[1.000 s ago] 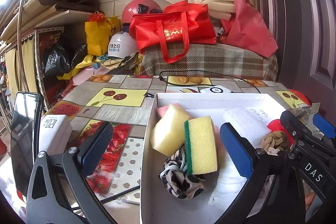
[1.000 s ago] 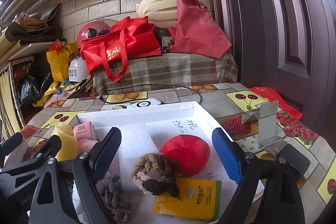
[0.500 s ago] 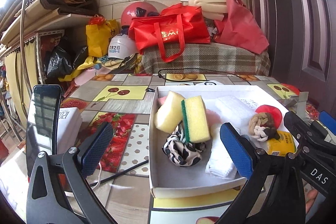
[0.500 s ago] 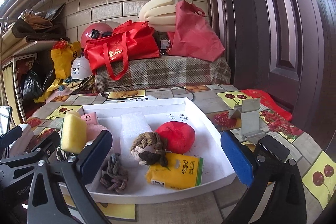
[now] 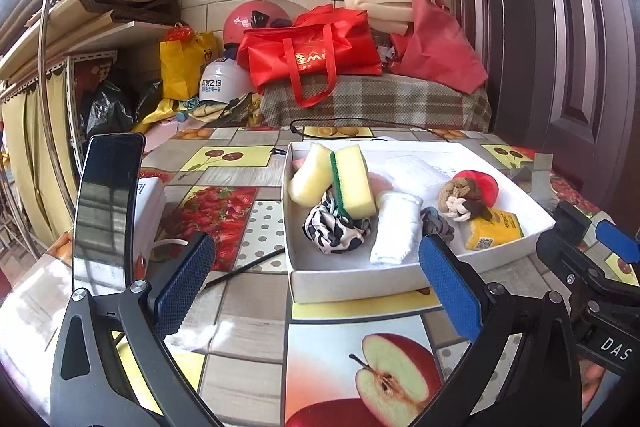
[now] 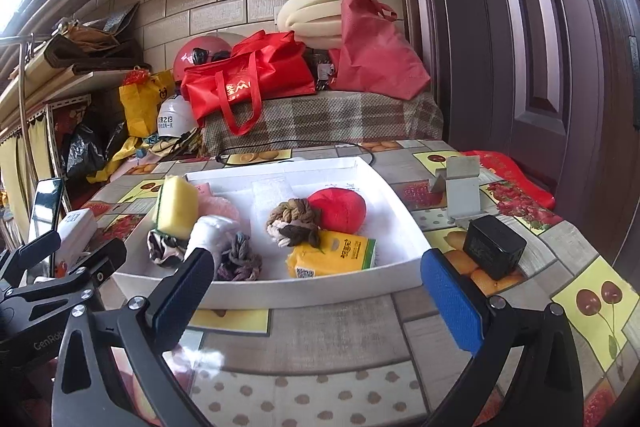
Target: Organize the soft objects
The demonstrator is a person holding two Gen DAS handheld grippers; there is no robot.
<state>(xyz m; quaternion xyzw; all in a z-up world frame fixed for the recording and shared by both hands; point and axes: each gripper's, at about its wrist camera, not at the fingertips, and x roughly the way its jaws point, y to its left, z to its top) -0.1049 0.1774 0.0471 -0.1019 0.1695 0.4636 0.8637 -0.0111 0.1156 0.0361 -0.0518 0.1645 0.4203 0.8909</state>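
Note:
A white box (image 5: 352, 281) (image 6: 312, 293) on the fruit-print table holds the soft objects: a yellow-green sponge (image 5: 354, 183) (image 6: 178, 207), a pale foam block (image 5: 310, 179), a black-and-white scrunchie (image 5: 332, 229), a rolled white towel (image 5: 396, 229) (image 6: 210, 231), a grey rope knot (image 6: 240, 259), a brown-white rope knot (image 5: 460, 199) (image 6: 294, 221), a red plush ball (image 6: 340, 209) and a yellow tissue pack (image 5: 494, 229) (image 6: 332, 253). My left gripper (image 5: 316, 281) is open and empty in front of the box. My right gripper (image 6: 316, 287) is open and empty, also in front of it.
A phone on a stand (image 5: 106, 211) and a white box (image 5: 150, 203) stand left of the tray. A black adapter (image 6: 494, 247) and a grey metal stand (image 6: 462, 193) sit on the right. Red bags (image 5: 312, 51), helmets and foam lie behind the table.
Both grippers have pulled back and up from over the box, which now sits farther away. Both stay open and empty. The objects in the box have not moved.

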